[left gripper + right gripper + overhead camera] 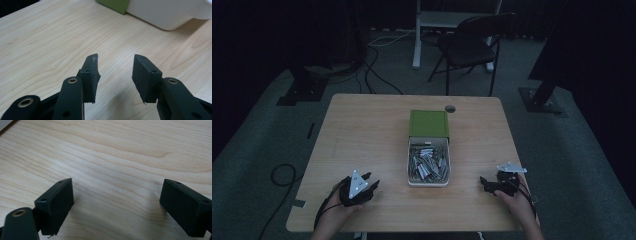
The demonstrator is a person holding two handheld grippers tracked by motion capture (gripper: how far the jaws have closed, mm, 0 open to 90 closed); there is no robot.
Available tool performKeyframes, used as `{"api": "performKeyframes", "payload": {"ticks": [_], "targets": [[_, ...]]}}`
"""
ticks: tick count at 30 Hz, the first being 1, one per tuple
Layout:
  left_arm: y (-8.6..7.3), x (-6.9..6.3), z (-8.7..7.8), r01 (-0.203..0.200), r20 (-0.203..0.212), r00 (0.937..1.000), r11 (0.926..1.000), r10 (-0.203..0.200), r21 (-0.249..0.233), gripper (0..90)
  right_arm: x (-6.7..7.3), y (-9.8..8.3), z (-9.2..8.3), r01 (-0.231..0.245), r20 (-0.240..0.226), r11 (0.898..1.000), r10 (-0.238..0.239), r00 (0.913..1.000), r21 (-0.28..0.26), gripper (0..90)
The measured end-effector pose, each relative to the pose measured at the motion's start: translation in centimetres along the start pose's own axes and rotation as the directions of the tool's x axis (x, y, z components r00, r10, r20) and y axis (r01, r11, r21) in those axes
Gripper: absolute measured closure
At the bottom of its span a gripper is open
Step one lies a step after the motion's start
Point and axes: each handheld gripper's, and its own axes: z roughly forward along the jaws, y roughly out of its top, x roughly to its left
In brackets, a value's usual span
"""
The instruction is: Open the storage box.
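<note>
White tray (428, 183) of small metal parts sits at the middle of the bench (362, 130), drawn out toward the person from under a green box (428, 123), and its contents look untouched, so I judge the work not yet begun. The left tongs (371, 180) rest on the bench just left of the tray, jaws a modest gap apart with nothing between them; in the left gripper view the tray's white wall (170, 15) lies close ahead. The right tongs (485, 183) rest to the tray's right, spread wide and empty over bare wood; every pick remains.
</note>
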Motion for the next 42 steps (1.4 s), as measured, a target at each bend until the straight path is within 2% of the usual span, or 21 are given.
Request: {"api": "performKeyframes", "payload": {"ticks": [3, 5, 6, 10, 15, 20, 23, 24, 25, 26, 30, 32, 34, 42], "targets": [[-0.3, 0.7, -0.2, 0.041, -0.013, 0.9991, 0.9992, -0.041, -0.002, 54.5, 0.0, 0.0, 0.0, 0.000, 0.000, 1.000, 0.000, 1.0000, 0.000, 11.5], [-0.5, 1.2, -0.3, 0.053, -0.024, 0.9983, 0.9986, -0.053, -0.002, 53.6, 0.0, 0.0, 0.0, 0.000, 0.000, 1.000, 0.000, 1.0000, 0.000, 11.4], [-0.5, 1.4, -0.3, 0.064, -0.033, 0.9974, 0.9980, -0.064, 0.000, 50.1, 0.0, 0.0, 0.0, 0.000, 0.000, 1.000, 0.000, 1.0000, 0.000, 11.4], [-0.8, 2.4, -0.6, 0.110, -0.079, 0.9909, 0.9939, -0.109, 0.010, 46.1, 0.0, 0.0, 0.0, 0.000, 0.000, 1.000, 0.000, 1.0000, 0.000, 11.5], [-1.3, 3.5, -1.0, 0.177, -0.092, 0.9801, 0.9842, -0.176, -0.002, 38.2, 0.0, 0.0, 0.0, 0.000, 0.000, 1.000, 0.000, 1.0000, 0.000, 11.5], [-1.8, 4.4, -1.3, 0.204, -0.114, 0.9721, 0.9788, -0.205, -0.020, 28.7, 0.0, 0.0, 0.0, 0.000, 0.000, 1.000, 0.000, 1.0000, 0.000, 11.4], [-2.0, 4.8, -1.5, 0.253, -0.109, 0.9607, 0.9668, -0.255, -0.038, 25.6, 0.0, 0.0, 0.0, 0.000, 0.000, 1.000, 0.000, 1.0000, 0.000, 11.5], [-2.1, 5.0, -1.5, 0.263, -0.113, 0.9573, 0.9638, -0.266, -0.044, 21.3, 0.0, 0.0, 0.0, 0.000, 0.000, 1.000, 0.000, 1.0000, 0.000, 11.5], [-2.1, 5.1, -1.5, 0.269, -0.135, 0.9526, 0.9621, -0.273, -0.043, 18.8, 0.0, 0.0, 0.0, 0.000, 0.000, 1.000, 0.000, 1.0000, 0.000, 11.4], [-2.2, 5.3, -1.6, 0.269, -0.149, 0.9508, 0.9623, -0.272, -0.037, 18.8, 0.0, 0.0, 0.0, 0.000, 0.000, 1.000, 0.000, 1.0000, 0.000, 11.5], [-2.6, 5.7, -1.8, 0.309, -0.157, 0.9372, 0.9502, -0.311, -0.041, 18.8, 0.0, 0.0, 0.0, 0.000, 0.000, 1.000, 0.000, 1.0000, 0.000, 11.4], [-2.7, 5.8, -1.9, 0.311, -0.170, 0.9348, 0.9499, -0.312, -0.035, 18.7, 0.0, 0.0, 0.0, 0.000, -0.001, 1.000, 0.000, 1.0000, 0.000, 11.4], [-2.8, 6.0, -2.0, 0.320, -0.199, 0.9267, 0.9469, -0.319, -0.026, 14.5, 0.0, 0.0, 0.0, 0.000, -0.001, 1.000, 0.000, 1.0000, 0.000, 11.5], [-3.5, 6.7, -2.5, 0.373, -0.247, 0.8999, 0.9276, -0.359, 0.012, 14.3, 0.0, 0.0, 0.0, 0.000, 0.000, 1.000, 0.000, 1.0000, 0.000, 11.4]]}}
